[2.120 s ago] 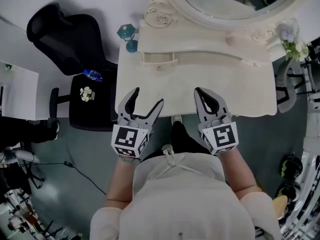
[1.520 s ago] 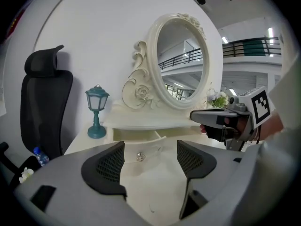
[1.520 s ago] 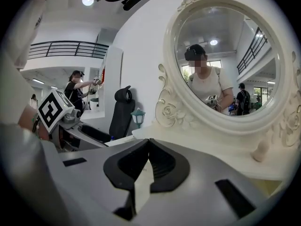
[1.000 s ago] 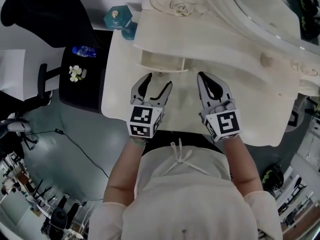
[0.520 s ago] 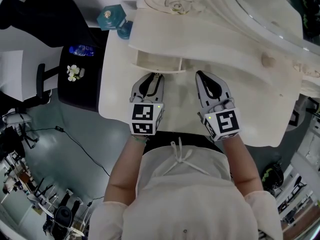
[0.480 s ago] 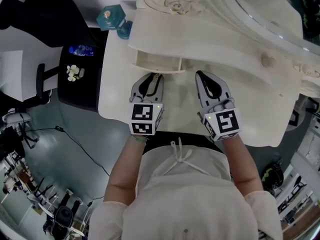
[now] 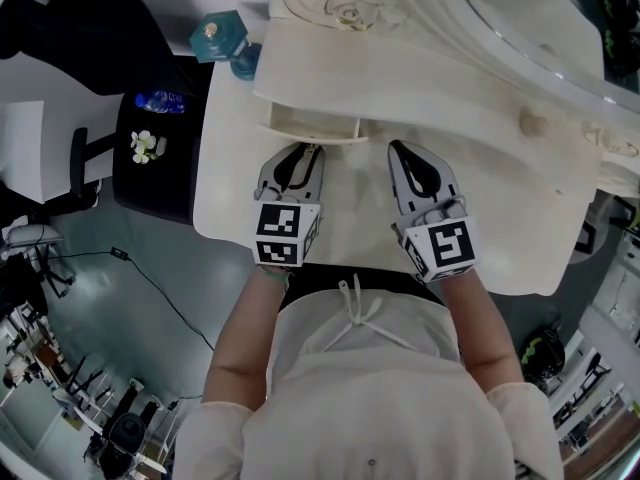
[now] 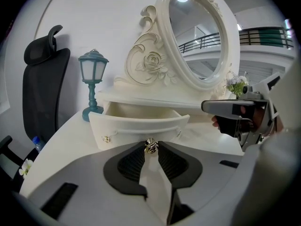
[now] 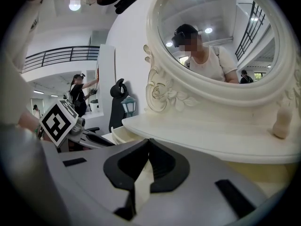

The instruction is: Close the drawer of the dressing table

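The cream drawer (image 7: 310, 126) stands pulled out from under the dressing table's upper shelf, its curved front (image 8: 141, 125) facing me. My left gripper (image 7: 309, 151) reaches its front, and its jaws (image 8: 151, 149) are shut on the small metal knob (image 8: 151, 145) at the drawer's middle. To the right my right gripper (image 7: 397, 151) hovers over the tabletop (image 7: 500, 203), shut with nothing in it (image 9: 149, 141). It also shows at the right of the left gripper view, as a grey right gripper (image 8: 235, 111).
An oval mirror (image 8: 197, 36) in a carved frame rises behind the shelf. A teal lantern lamp (image 7: 215, 40) stands at the table's far left corner. A black office chair (image 7: 80, 38) and a seat with a bottle (image 7: 160, 100) are left of the table.
My left gripper went forward to the drawer front and its jaws closed from wide open onto the knob. The right gripper has stayed put.
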The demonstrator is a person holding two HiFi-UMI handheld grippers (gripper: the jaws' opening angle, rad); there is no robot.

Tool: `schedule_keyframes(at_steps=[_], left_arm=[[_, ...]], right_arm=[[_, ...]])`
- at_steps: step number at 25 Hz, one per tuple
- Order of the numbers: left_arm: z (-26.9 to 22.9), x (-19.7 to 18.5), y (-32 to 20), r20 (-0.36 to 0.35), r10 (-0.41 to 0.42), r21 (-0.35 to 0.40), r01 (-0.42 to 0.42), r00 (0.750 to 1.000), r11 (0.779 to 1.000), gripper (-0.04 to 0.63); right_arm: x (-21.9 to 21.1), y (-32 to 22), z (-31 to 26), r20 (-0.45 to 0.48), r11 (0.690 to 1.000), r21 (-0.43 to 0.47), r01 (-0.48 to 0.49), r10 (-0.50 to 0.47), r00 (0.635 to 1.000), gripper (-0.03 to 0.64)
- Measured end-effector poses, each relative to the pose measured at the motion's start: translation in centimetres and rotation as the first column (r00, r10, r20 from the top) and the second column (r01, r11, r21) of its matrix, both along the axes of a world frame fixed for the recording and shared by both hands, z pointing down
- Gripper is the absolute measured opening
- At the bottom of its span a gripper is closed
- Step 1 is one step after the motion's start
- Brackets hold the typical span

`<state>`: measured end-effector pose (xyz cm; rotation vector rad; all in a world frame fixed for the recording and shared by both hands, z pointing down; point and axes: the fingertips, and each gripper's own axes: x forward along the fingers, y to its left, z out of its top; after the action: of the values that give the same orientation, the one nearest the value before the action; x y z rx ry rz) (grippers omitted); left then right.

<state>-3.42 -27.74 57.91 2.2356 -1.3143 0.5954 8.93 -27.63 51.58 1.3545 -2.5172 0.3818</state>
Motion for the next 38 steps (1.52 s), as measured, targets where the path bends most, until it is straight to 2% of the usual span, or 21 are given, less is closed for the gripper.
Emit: schedule_keyframes(at_steps=[10, 19, 38], left_arm=[[0.1, 0.1, -1.6, -0.006, 0.01, 0.017, -0.01, 1.0, 1.0, 0.103], [-0.1, 0.2, -3.1, 0.036, 0.016, 0.035, -0.017, 0.999, 0.999, 0.103], [-0.2, 0.9, -5.9, 0.031, 0.015, 0.049, -0.016, 0.999, 0.999, 0.104]], right_arm=[[-0.1, -0.3, -0.1, -0.003, 1.0, 0.007, 0.009, -0.009, 1.0, 0.006], [0.3, -0.9, -0.2, -0.009, 1.0, -0.001, 0.012, -0.012, 1.0, 0.006], [0.1, -2.0, -0.1, -0.022, 1.0, 0.002, 0.018, -0.018, 1.0, 0.006]])
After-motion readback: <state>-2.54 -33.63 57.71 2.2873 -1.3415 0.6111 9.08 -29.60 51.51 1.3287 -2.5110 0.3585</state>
